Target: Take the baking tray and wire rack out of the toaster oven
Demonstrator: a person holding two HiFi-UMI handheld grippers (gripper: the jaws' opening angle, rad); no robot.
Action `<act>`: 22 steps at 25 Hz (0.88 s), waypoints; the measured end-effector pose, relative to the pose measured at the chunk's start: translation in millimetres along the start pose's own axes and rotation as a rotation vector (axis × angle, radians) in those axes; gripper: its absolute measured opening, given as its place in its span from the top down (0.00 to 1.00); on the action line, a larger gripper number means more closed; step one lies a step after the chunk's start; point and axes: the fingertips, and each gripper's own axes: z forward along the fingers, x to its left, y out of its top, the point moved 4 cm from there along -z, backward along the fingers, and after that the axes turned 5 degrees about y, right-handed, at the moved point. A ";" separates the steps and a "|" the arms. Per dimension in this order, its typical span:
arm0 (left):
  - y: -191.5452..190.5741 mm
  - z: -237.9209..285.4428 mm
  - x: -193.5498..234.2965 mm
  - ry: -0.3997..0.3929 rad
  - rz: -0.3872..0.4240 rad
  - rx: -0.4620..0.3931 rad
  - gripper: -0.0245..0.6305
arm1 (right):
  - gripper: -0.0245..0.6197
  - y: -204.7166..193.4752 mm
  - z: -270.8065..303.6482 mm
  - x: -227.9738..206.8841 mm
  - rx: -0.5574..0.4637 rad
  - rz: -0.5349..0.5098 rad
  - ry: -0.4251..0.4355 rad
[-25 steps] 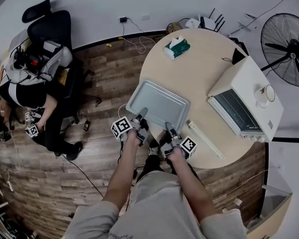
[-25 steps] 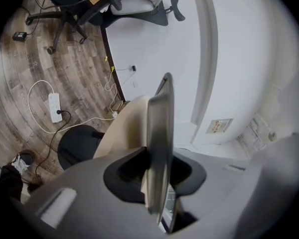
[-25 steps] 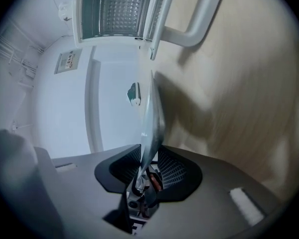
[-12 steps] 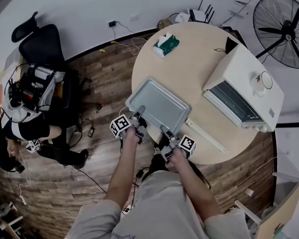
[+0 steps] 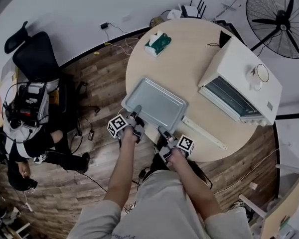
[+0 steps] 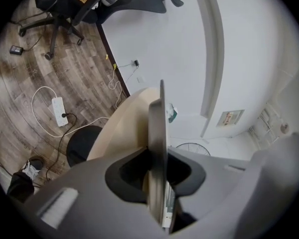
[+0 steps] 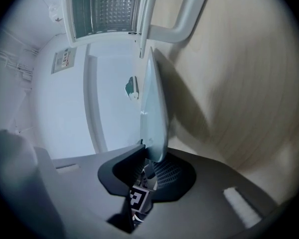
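The grey baking tray (image 5: 154, 103) lies flat on the round wooden table (image 5: 189, 54), near its left front edge. My left gripper (image 5: 135, 117) is at the tray's near rim. In the left gripper view the rim (image 6: 158, 128) stands edge-on between the closing jaws of the left gripper (image 6: 157, 156) and both press on it. My right gripper (image 5: 164, 133) is at the near right corner. Its jaws are closing round that corner (image 7: 153, 118), and a gap still shows on one side of the right gripper (image 7: 152, 159). The white toaster oven (image 5: 241, 78) stands open, with a wire rack (image 7: 109, 6) inside.
The oven's door (image 5: 204, 132) lies folded down on the table right of the tray. A green tissue box (image 5: 157, 43) sits at the far edge. A standing fan (image 5: 276, 14) is at the far right; an office chair (image 5: 35, 54) and a seated person (image 5: 25, 143) are left.
The head view has swung, so the whole scene sits further up and left. Both grippers stay at the tray's near rim, and the tray lies at the same spot on the table.
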 end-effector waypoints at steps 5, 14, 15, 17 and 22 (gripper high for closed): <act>-2.2 -4.2 8.2 0.000 -0.053 -0.004 0.77 | 0.92 13.1 8.5 -5.5 -0.036 -0.002 0.024; -14.5 -15.8 6.4 -0.015 -0.081 0.008 0.77 | 0.92 18.2 29.6 0.9 -0.080 -0.019 0.014; -14.9 -15.9 6.8 -0.011 -0.084 0.005 0.77 | 0.92 18.6 30.8 1.3 -0.082 -0.021 0.012; -14.9 -15.6 5.0 -0.001 -0.084 0.002 0.79 | 0.91 20.1 33.2 0.9 -0.086 -0.029 0.012; -24.6 -10.9 2.5 -0.013 -0.072 0.034 0.79 | 0.91 22.9 36.4 2.1 -0.108 -0.038 -0.005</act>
